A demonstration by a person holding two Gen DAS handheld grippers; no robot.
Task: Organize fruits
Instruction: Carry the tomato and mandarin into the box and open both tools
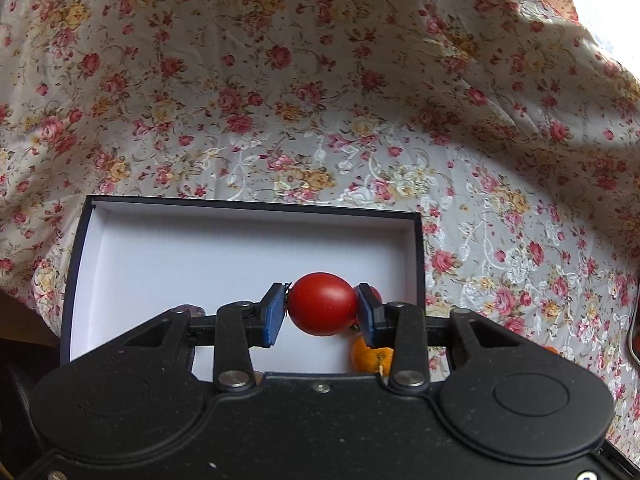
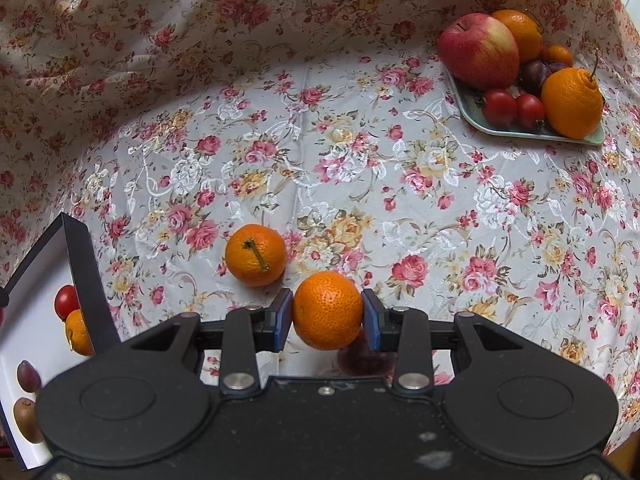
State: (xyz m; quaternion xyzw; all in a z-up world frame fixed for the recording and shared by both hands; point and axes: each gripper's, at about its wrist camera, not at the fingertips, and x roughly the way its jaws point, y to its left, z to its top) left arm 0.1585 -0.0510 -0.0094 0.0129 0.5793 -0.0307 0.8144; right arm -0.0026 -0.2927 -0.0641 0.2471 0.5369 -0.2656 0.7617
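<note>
While its long axis lies crosswise, the tomato sits pinched in the left tool above the box; right tool grips a tangerine over the table.

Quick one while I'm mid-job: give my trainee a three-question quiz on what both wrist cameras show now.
1. True or false: the left hand-held gripper is clamped on a tomato.
2. What does the right hand-held gripper hold? A) apple B) mandarin C) plum
3. Fill in: the loose mandarin lies on the ____, outside the box.

Key: 1 true; 2 B, the held mandarin; 3 tablecloth.
</note>
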